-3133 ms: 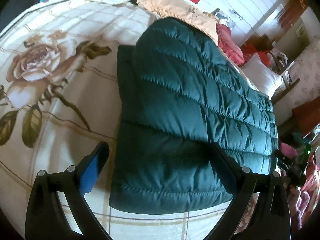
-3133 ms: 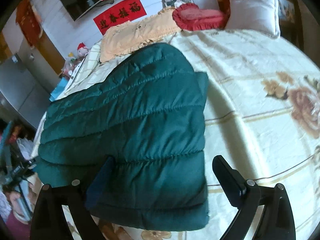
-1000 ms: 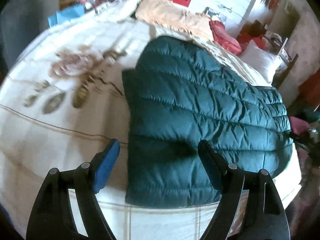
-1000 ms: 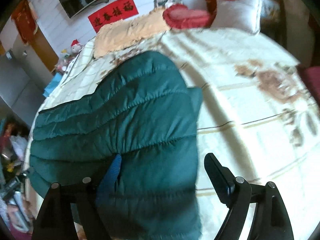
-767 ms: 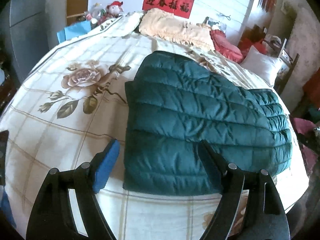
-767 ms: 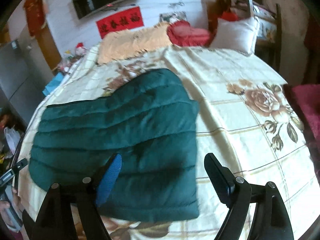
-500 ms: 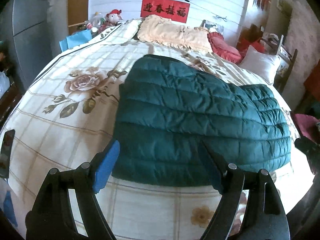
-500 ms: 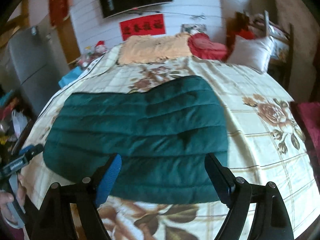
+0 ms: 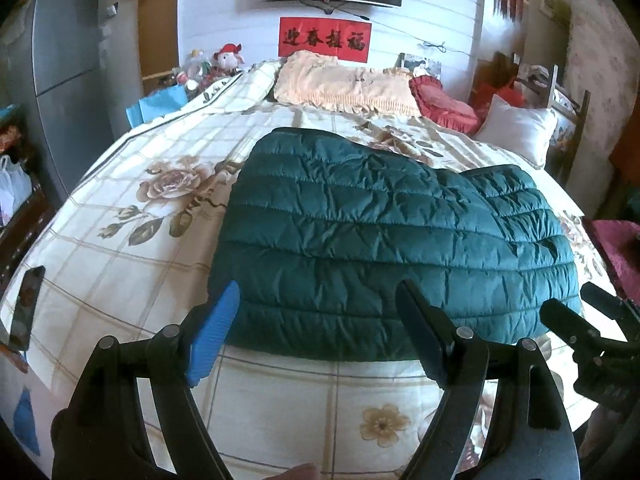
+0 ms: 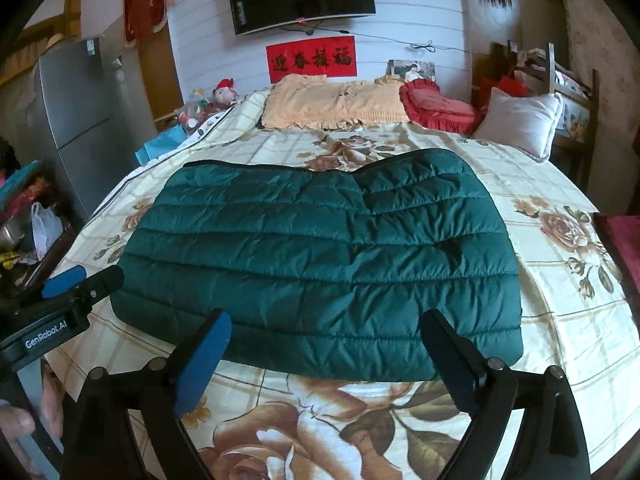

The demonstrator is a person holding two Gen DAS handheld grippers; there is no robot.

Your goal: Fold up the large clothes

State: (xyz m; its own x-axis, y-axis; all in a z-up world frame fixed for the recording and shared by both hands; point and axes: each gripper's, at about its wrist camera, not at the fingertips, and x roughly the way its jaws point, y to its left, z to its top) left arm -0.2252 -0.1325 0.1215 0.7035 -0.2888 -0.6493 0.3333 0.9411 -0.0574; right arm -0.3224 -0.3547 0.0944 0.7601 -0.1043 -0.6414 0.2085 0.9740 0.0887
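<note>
A dark green quilted down jacket [image 9: 384, 240] lies folded flat on the flowered bedspread [image 9: 132, 248]; it also shows in the right wrist view [image 10: 328, 264]. My left gripper [image 9: 316, 328] is open and empty, held above the jacket's near edge without touching it. My right gripper [image 10: 324, 348] is open and empty, held back over the jacket's near edge. The right gripper's body [image 9: 592, 332] shows at the right of the left wrist view, and the left gripper's body [image 10: 60, 304] shows at the left of the right wrist view.
A peach blanket [image 10: 332, 108], a red cushion [image 10: 436, 110] and a white pillow [image 10: 520, 124] lie at the bed's head. A grey fridge [image 10: 80, 128] stands left. A phone [image 9: 28, 312] lies on the bed's left edge. A dark red item [image 10: 624, 240] sits right.
Both grippers have pulled back and up from the jacket, which now lies whole in view on the bed. Both stayed open.
</note>
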